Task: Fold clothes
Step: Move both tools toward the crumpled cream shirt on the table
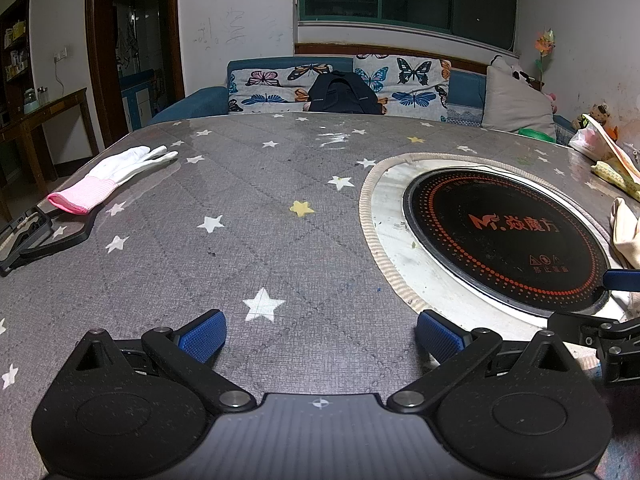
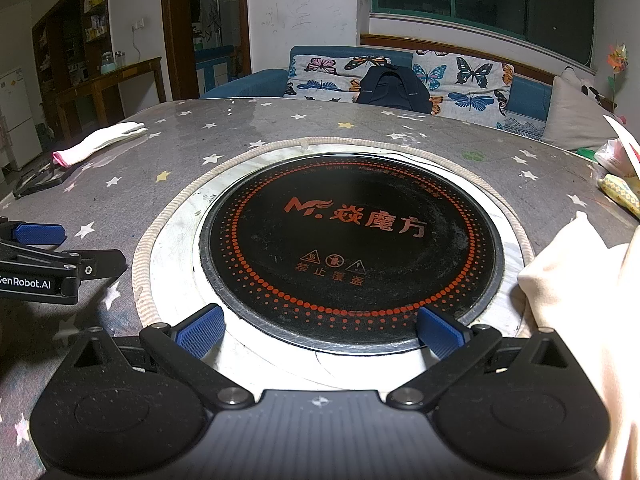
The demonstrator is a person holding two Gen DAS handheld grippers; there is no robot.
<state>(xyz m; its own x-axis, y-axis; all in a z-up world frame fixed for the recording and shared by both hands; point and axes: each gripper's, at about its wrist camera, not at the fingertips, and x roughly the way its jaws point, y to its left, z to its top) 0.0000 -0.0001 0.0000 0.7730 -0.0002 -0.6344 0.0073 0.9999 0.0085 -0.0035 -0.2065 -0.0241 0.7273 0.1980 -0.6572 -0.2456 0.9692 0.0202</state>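
Observation:
A cream-coloured garment (image 2: pixel 580 292) lies bunched at the table's right side, just right of my right gripper; a strip of it shows at the right edge of the left wrist view (image 1: pixel 624 232). My right gripper (image 2: pixel 320 334) is open and empty, low over the near rim of the black induction hob (image 2: pixel 352 240). My left gripper (image 1: pixel 320 334) is open and empty over the grey star-print tablecloth (image 1: pixel 240 208), left of the hob (image 1: pixel 500 232). Each gripper shows at the edge of the other's view: the right one (image 1: pixel 612 320), the left one (image 2: pixel 40 256).
A white and pink glove (image 1: pixel 112 178) lies at the table's far left, beside a black frame-like object (image 1: pixel 36 240). Plastic bags and yellow packets (image 1: pixel 608 156) sit at the far right. A sofa with a butterfly cover (image 1: pixel 340 84) and a dark bag stand behind the table.

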